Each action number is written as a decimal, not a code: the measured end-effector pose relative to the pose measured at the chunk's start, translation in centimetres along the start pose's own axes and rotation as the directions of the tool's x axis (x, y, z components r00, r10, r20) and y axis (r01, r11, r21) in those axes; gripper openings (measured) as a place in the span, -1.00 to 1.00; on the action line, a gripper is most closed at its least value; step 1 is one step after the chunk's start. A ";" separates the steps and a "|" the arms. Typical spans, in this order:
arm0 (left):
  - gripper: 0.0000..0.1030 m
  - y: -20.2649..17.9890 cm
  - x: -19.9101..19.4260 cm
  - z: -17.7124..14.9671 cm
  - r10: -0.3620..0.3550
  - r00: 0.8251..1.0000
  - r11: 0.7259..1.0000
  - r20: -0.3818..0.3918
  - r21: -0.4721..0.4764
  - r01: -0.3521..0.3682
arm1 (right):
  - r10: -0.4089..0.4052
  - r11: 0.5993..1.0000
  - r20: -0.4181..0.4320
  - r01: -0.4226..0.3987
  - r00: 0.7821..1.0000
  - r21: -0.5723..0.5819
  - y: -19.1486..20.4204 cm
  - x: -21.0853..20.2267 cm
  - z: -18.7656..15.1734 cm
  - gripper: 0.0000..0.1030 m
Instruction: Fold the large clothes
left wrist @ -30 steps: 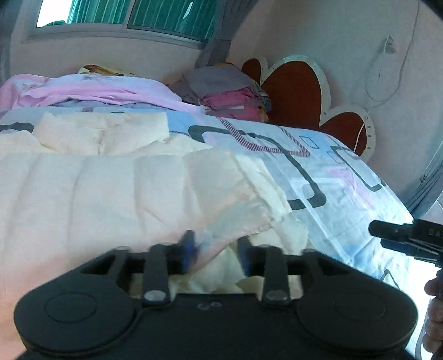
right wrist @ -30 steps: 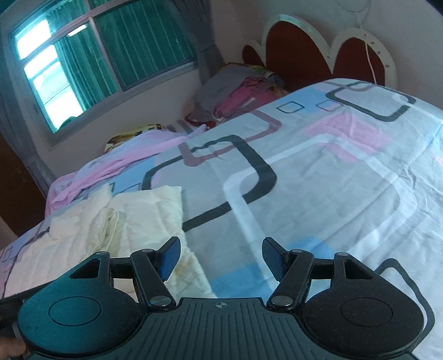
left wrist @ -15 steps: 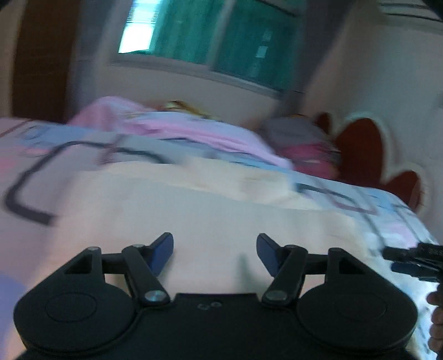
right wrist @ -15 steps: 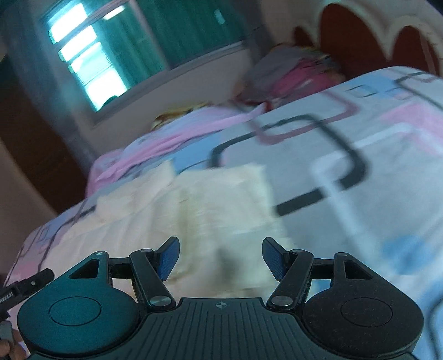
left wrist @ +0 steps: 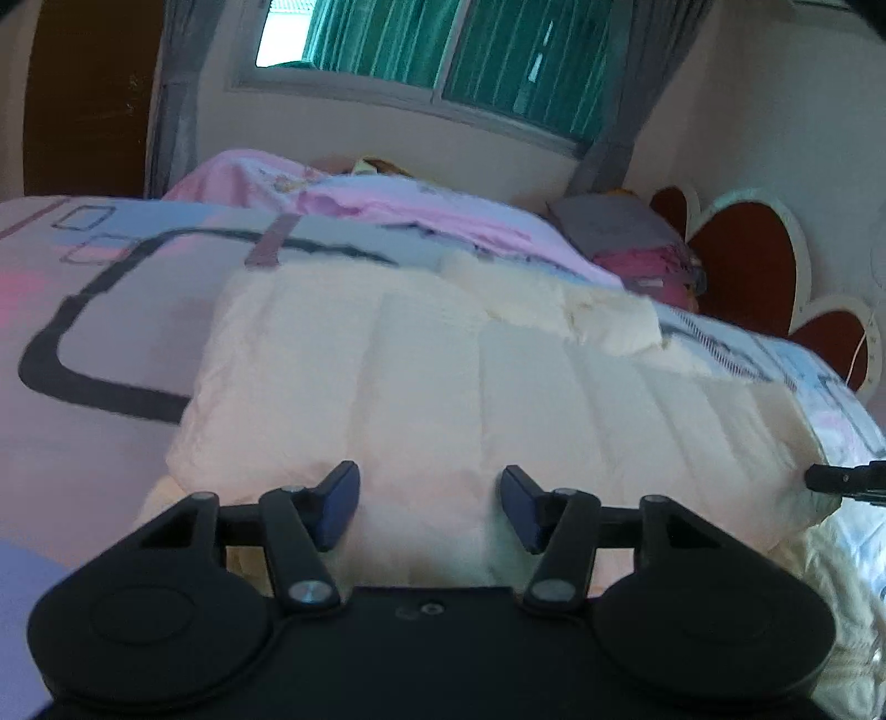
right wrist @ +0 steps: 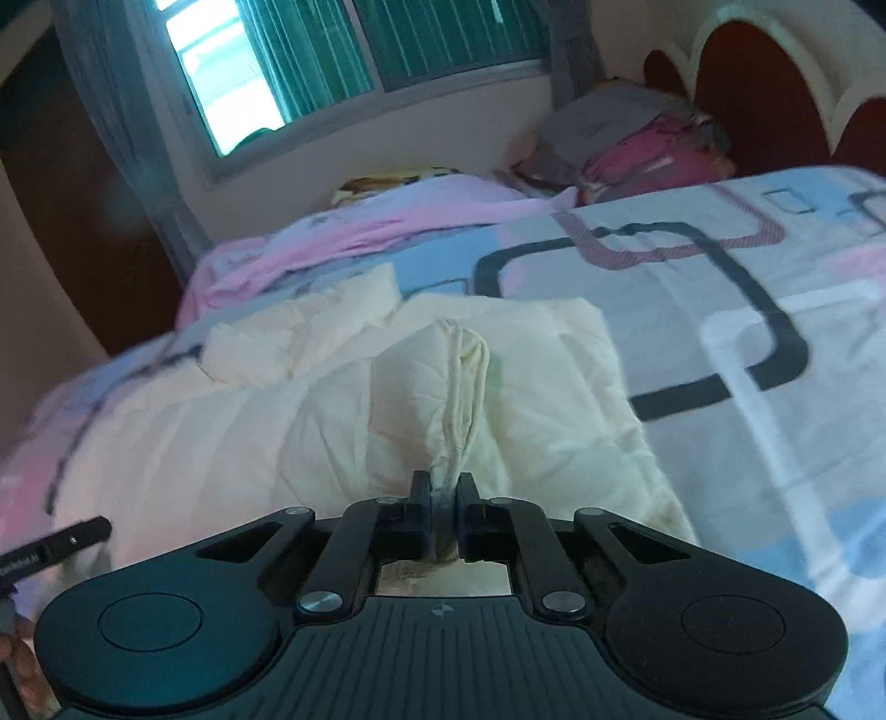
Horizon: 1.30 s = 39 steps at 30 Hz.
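A cream quilted garment [left wrist: 454,387] lies spread on the bed, partly folded. My left gripper [left wrist: 429,507] is open and empty, its jaws wide apart just over the garment's near edge. My right gripper [right wrist: 443,498] is shut on a pinched ridge of the cream garment [right wrist: 454,387], which rises in a fold from the jaws. The tip of the right gripper shows at the right edge of the left wrist view [left wrist: 847,479], and the left gripper's tip at the left edge of the right wrist view [right wrist: 55,545].
The bed sheet [right wrist: 747,332] has a pink, blue and black pattern. A pink blanket [left wrist: 354,199] and a pile of grey and pink clothes [right wrist: 637,138] lie at the far side by the red headboard [left wrist: 742,260]. A window [left wrist: 443,50] is behind.
My right gripper was open and has closed on a fold of the garment. My left gripper was closed on the garment a second ago and has opened and shifted left along it.
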<state>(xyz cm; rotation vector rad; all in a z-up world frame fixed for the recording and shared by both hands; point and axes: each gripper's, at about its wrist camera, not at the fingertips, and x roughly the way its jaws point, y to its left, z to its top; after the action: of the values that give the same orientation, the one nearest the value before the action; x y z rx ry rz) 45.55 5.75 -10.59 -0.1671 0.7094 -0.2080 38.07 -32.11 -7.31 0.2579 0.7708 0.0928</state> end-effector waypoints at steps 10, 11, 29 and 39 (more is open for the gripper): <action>0.55 1.2 -0.6 4.2 -0.016 0.997 0.998 0.074 0.068 0.011 | -0.085 0.993 0.140 0.095 0.987 -0.068 1.7 0.0 2.6 0.44; 0.54 1.3 0.2 5.0 -0.016 0.998 0.997 0.066 0.072 0.012 | -0.075 0.994 0.133 0.085 0.988 -0.075 2.1 0.7 3.1 0.39; 0.62 -2.6 -0.7 2.1 -0.069 0.996 0.988 0.050 0.143 0.061 | -0.034 0.976 0.051 0.044 0.998 -0.215 5.7 2.1 0.3 -0.03; 0.67 -3.7 -1.2 -0.5 0.052 0.999 0.983 -0.009 0.178 -0.050 | -0.182 0.964 0.032 0.185 0.983 -0.191 4.0 1.2 -1.5 -0.03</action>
<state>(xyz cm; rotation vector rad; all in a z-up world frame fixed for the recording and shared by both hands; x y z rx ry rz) 43.83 2.42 -9.41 0.0227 0.7046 -0.2224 37.98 -27.72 -8.10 0.0013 0.7622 -0.0097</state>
